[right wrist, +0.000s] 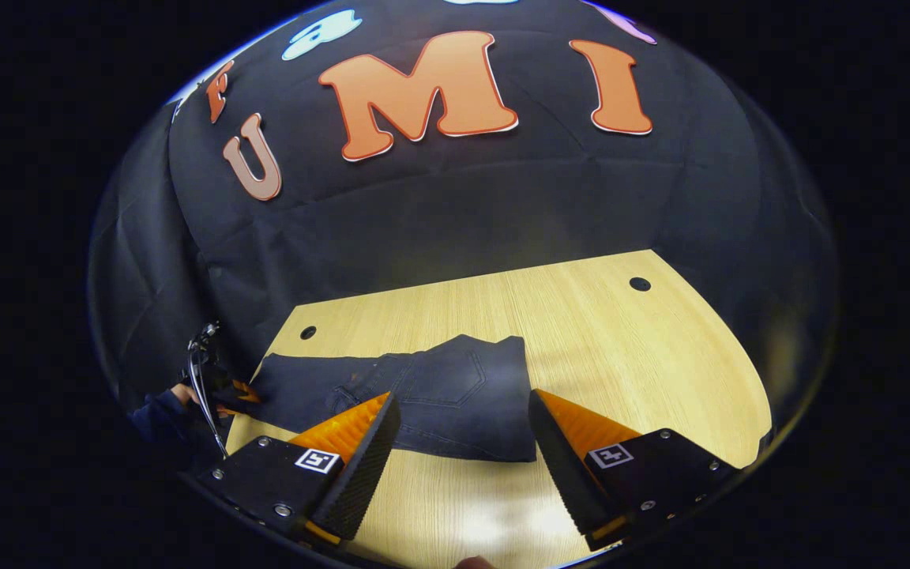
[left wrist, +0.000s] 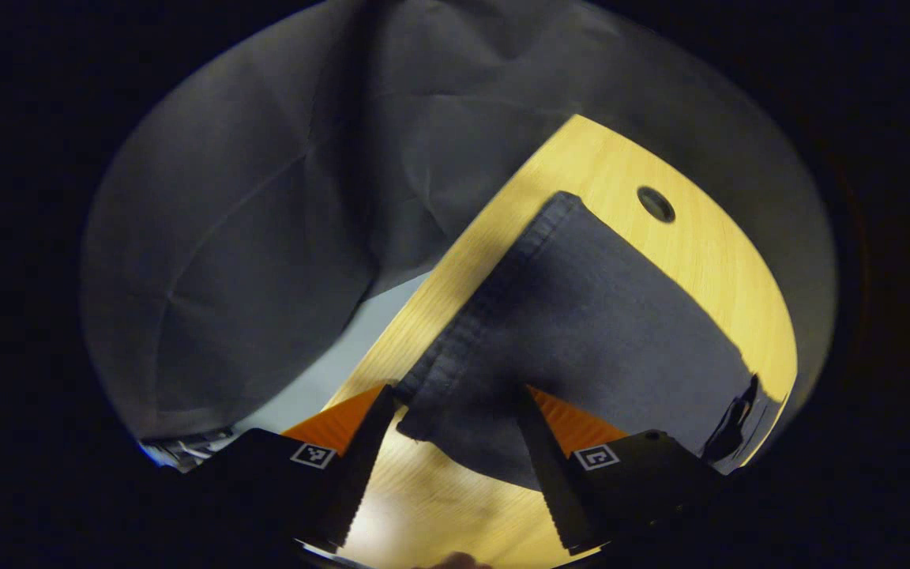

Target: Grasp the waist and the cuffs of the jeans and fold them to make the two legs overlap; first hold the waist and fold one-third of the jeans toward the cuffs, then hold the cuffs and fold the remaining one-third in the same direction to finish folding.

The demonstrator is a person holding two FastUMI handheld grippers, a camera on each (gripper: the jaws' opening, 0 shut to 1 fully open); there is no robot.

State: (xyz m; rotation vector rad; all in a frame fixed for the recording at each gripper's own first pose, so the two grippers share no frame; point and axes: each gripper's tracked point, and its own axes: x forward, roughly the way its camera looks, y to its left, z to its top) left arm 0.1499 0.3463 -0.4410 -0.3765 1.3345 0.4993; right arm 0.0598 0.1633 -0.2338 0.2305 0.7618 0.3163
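In the right gripper view the jeans [right wrist: 431, 395] lie flat on the wooden desk [right wrist: 621, 348], and their end toward 9 o'clock is hard to make out, because there the left claw [right wrist: 238, 393] and a hand [right wrist: 182, 393] cover it in the dark edge. In the left gripper view the hem end of the jeans [left wrist: 581, 332] reaches between the spread fingers of the left claw [left wrist: 455, 442] (whether they touch the cloth I cannot tell). The right claw [right wrist: 459, 442] is spread open above the desk, with the jeans just beyond its tips at 12 o'clock.
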